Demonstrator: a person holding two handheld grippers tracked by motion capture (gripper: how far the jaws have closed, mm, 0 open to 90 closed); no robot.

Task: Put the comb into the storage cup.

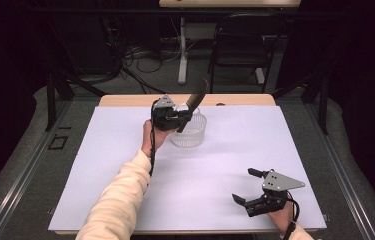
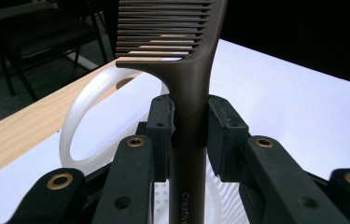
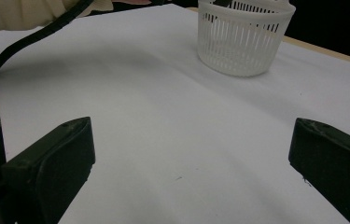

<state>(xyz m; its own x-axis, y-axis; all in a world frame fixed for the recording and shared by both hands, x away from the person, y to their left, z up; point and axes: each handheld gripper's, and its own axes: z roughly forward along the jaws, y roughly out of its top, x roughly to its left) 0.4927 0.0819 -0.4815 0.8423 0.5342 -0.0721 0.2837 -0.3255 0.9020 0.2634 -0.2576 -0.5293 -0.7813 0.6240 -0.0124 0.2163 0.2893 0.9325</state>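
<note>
Left gripper (image 1: pixel 177 116) we have clamped on the comb (image 2: pixel 192 93) handle above the far white basket (image 1: pixel 189 131), right gripper (image 1: pixel 253 189) apart near; comb could tip the light basket.

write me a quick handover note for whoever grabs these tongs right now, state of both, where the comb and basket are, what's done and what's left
Left tongs: shut on the handle of the dark brown plastic comb, teeth end up, held at the small white slotted plastic basket.
Right tongs: open, nothing between them, resting near the front right of the white table sheet.
Basket: upright at the far middle of the sheet.
Done: comb gripped and brought to the basket; its lower end looks to be at or inside the rim.
Left: likely lower the comb in and release it; whether it touches the basket bottom is hard to tell.
</note>
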